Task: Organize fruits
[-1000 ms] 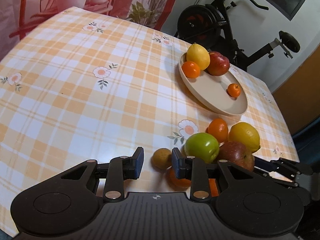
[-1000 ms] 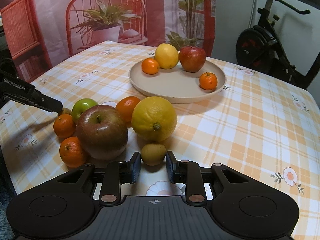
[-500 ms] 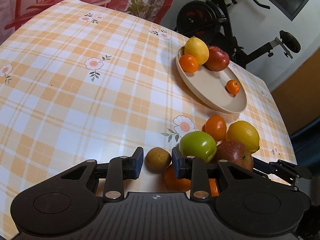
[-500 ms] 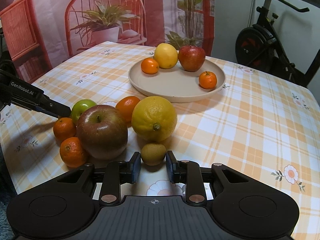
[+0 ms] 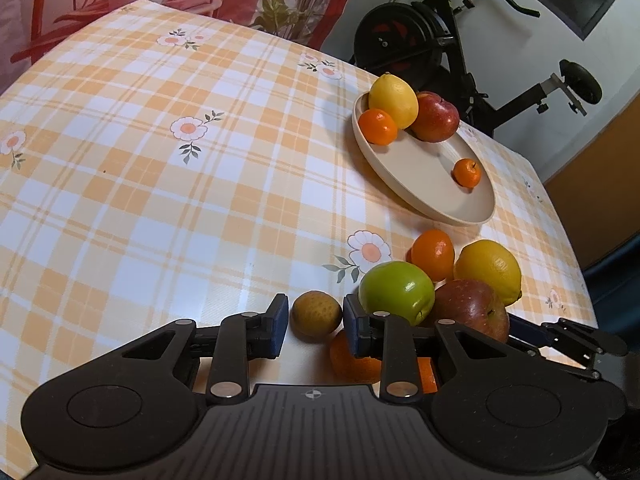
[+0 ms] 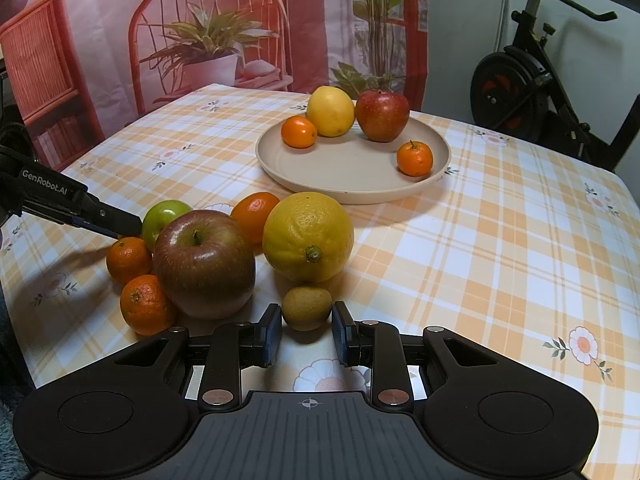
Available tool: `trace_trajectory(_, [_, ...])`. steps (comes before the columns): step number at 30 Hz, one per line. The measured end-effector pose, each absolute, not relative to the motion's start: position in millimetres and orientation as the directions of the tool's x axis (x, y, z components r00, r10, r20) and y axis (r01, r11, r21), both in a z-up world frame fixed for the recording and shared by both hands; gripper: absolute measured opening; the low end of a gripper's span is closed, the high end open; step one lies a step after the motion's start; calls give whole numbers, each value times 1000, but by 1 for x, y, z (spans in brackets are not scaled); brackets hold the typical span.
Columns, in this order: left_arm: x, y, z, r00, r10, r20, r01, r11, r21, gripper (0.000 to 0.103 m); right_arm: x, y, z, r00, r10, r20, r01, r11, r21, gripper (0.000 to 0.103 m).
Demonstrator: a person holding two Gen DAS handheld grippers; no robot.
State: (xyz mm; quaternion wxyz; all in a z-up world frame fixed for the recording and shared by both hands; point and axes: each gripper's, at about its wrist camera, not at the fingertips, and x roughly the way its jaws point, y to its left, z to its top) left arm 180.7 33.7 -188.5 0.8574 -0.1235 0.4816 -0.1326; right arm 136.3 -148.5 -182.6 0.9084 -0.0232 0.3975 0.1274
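A beige plate [image 6: 348, 184] holds a lemon [image 6: 330, 111], a red apple [image 6: 382, 115] and two mandarins. In front of it lie a green apple [image 5: 395, 292], a red apple [image 6: 204, 262], a lemon [image 6: 308, 237] and several mandarins. My left gripper [image 5: 315, 320] is open around a small brown-yellow fruit [image 5: 317, 313] on the cloth, its right finger against the fruit. My right gripper [image 6: 306, 330] is open around a brown kiwi [image 6: 307, 307] just in front of the lemon; small gaps show beside it.
The table has an orange plaid cloth [image 5: 160, 184]. An exercise bike [image 5: 460, 40] stands behind the table. A printed backdrop [image 6: 200, 40] hangs at the far side. The table's edge [image 5: 576, 264] runs close to the fruit pile on the right.
My left gripper has moved forward so the small brown-yellow fruit now sits between its fingers. My right gripper has stayed around the kiwi.
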Motion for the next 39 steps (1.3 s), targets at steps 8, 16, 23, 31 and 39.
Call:
trace_trajectory(8, [177,27,-190,496,-318,-808,130,947,-293,28,136,-149,-183,651,214,-728,-246,967,64,25])
trace_trajectory(16, [174,31,-185,521,-301,-799,121,952,-280,28,135,-149,-182,654,213,-726,-244,968,64,25])
trace_trajectory(23, [172,34,-177,561,-276,-781,107,959,-262,28,133,-154,-181,664,195,-722,-223,973,58,25])
trace_trajectory(31, [171,37,-170,596,-261,-759,93,962,-257,28,130,-165,-178,681,160,-714,-180,983,49,25])
trace_trajectory(39, [168,38,-164,618,-255,-743,96,963,-251,28,130,-170,-174,693,149,-705,-167,985,44,24])
